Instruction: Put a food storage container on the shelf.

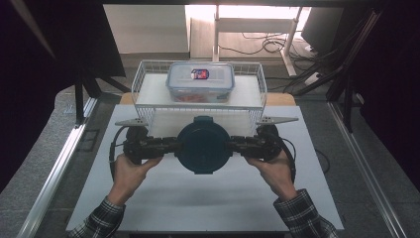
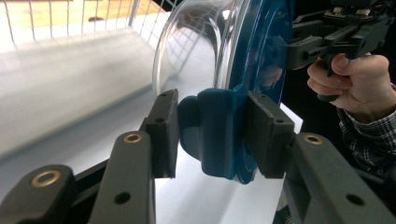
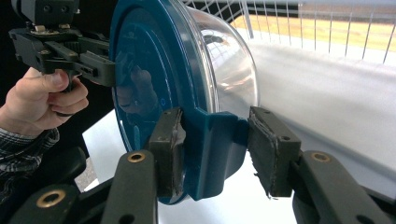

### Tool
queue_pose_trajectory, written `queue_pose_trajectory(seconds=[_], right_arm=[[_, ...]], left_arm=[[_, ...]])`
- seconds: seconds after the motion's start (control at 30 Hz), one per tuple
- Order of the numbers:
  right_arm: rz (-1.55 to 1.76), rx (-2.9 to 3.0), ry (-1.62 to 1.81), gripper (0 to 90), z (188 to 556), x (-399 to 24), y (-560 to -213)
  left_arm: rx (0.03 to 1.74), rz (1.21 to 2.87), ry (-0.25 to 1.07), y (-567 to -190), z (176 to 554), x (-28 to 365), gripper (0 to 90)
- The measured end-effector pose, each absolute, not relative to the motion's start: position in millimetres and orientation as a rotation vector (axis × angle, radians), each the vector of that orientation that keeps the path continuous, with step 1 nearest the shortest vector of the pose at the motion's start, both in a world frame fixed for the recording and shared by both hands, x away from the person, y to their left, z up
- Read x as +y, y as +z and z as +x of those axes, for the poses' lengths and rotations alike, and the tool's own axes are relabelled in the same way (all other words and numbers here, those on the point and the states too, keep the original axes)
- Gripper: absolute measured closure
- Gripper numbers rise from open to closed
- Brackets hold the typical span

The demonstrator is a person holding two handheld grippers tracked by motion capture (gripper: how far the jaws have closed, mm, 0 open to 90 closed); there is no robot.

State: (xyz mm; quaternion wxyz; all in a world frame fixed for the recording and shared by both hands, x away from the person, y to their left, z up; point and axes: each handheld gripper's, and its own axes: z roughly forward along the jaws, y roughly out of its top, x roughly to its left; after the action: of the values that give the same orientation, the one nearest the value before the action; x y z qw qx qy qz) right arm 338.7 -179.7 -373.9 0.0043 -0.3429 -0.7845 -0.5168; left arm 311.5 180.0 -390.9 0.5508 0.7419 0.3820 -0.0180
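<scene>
Here's the round container (image 1: 203,145), blue lid on top and clear bowl beneath, held up off the white table (image 1: 198,198) right in front of the wire basket (image 1: 143,79). It hangs between the two tongs, each one pinching a blue latch tab on opposite sides of the lid. The left gripper (image 2: 212,135) has its pads either side of its tab (image 2: 210,135), the right-hand pad flat against it, the left-hand pad at most grazing it, with a thin gap possible. The right gripper (image 3: 215,154) bites its own tab (image 3: 212,154) with one worn pad tight on it, the other looking a hair off. So the grip is real but not generous, and I'd say the key now is to keep both hands level and moving together, so the bowl doesn't tip or twist out of those tabs. The basket rim has to be cleared, and inside sits a rectangular box (image 1: 200,82) with a clear lid at the back, so the free spot looks to be the front floor of the basket.
</scene>
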Motion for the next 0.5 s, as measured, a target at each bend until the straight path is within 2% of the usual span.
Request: queue_pose_trajectory(seconds=[0.5], right_arm=[[-1.021, -2.484, -1.735, 56.0, 361, -173, -310]], left_arm=[[0.860, 1.732, 0.040, -327, 332, 187, 57.3]])
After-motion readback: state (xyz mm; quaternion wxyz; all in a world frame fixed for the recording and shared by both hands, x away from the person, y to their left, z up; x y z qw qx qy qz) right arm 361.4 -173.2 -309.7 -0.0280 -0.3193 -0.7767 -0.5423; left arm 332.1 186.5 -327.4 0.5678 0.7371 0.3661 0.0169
